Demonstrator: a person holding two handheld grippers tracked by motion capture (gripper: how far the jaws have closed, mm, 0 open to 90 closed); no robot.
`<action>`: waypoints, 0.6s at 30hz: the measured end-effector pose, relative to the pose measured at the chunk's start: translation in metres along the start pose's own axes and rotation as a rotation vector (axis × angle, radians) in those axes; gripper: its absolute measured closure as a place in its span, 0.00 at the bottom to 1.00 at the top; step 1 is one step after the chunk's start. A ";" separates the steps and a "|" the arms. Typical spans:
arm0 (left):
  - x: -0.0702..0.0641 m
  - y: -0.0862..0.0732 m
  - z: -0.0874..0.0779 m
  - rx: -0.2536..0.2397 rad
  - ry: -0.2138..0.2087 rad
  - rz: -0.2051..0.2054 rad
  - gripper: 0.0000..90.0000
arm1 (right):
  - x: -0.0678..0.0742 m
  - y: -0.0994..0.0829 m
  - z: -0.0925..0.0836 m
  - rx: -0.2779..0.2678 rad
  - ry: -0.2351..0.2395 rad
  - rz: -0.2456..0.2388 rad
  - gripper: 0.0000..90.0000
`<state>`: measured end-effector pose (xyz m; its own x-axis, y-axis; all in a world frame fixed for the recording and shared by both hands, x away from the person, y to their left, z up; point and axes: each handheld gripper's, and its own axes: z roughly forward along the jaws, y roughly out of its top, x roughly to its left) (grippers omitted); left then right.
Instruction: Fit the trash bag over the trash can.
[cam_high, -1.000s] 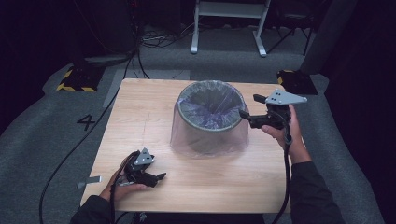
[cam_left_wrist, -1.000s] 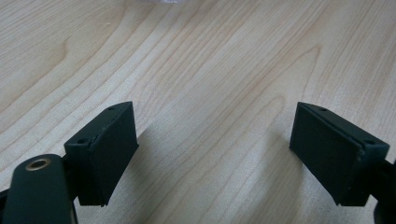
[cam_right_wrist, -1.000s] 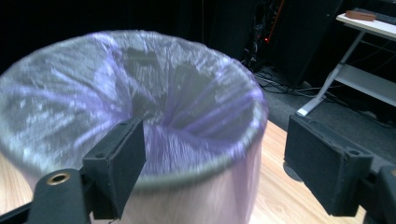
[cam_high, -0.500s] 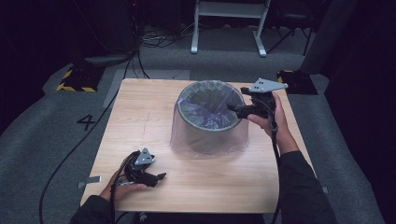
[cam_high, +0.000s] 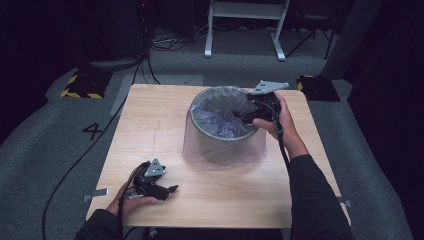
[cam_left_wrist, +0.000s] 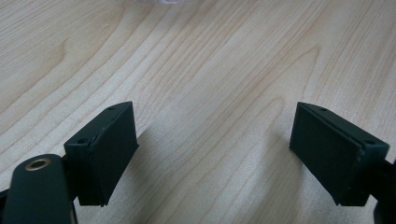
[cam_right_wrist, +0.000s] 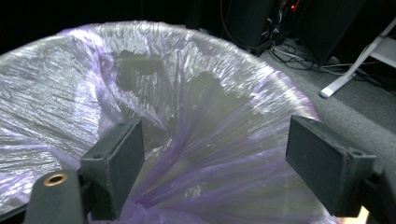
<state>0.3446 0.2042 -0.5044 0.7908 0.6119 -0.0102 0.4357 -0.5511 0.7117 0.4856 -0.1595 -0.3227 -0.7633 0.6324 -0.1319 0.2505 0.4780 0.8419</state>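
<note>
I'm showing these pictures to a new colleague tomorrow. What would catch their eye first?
Most likely the bin at the middle of the wooden table, lined with a thin purple bag that hangs down over its outside. Next, the right gripper, its open jaws reaching over the bin's right rim into the bag's mouth. The left gripper rests near the table's front left corner, jaws open over bare wood.

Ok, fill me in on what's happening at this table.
A person works on a lined bin on the wooden table with a gripper in each hand. The right gripper reaches over the bin's rim into the purple bag liner, jaws open with nothing pinched yet. The left gripper rests on the table near the front edge, jaws open and empty, apart from the bin.
</note>
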 end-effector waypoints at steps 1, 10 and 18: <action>0.000 0.000 0.000 0.000 0.001 0.000 0.16 | 0.000 0.000 0.001 0.003 0.002 -0.001 0.22; 0.000 0.000 0.000 -0.001 0.000 0.000 0.16 | 0.004 0.005 0.014 0.035 0.009 0.007 0.22; 0.000 0.000 0.000 0.000 0.001 0.000 0.16 | 0.004 0.005 0.020 0.084 0.016 0.013 0.22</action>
<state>0.3446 0.2041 -0.5044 0.7903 0.6126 -0.0100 0.4360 -0.5508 0.7117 0.4952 -0.1425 -0.3296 -0.7691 0.6292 -0.1121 0.3092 0.5198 0.7964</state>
